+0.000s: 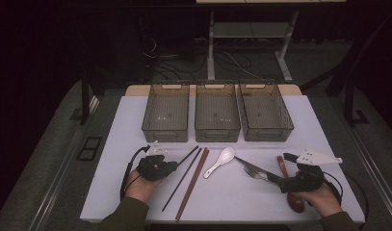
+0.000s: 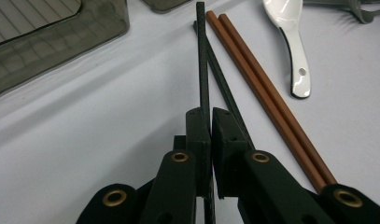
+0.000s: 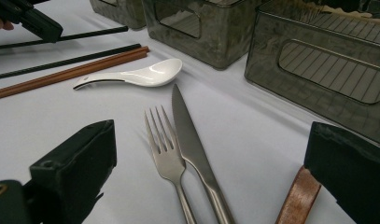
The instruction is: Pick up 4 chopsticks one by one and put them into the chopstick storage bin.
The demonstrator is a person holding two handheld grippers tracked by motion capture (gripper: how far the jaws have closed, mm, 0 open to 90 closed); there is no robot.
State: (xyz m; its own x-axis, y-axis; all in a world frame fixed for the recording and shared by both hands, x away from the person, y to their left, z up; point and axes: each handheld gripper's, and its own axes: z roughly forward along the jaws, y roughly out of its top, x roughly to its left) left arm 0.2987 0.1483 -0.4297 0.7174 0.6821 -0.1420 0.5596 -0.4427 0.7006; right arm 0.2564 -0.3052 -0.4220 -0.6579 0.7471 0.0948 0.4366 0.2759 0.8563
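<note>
On the left, the left gripper (image 2: 210, 116) is pinching one black chopstick (image 2: 201, 56) near its lower end, lifting it off its twin, the second black chopstick (image 2: 225, 88), probably so it can travel alone to one of the three grey bins (image 1: 165, 113) lined up along the far edge of the worktop (image 1: 126, 144). Just right of it the brown chopsticks (image 2: 262, 88) are lying paired, then the white spoon (image 3: 141, 75). Further right, the right gripper (image 3: 211, 154) is hovering spread wide over the fork (image 3: 165, 144) and knife (image 3: 190, 135), a wooden spoon (image 3: 297, 196) lying beside one pad, seemingly waiting its turn.
</note>
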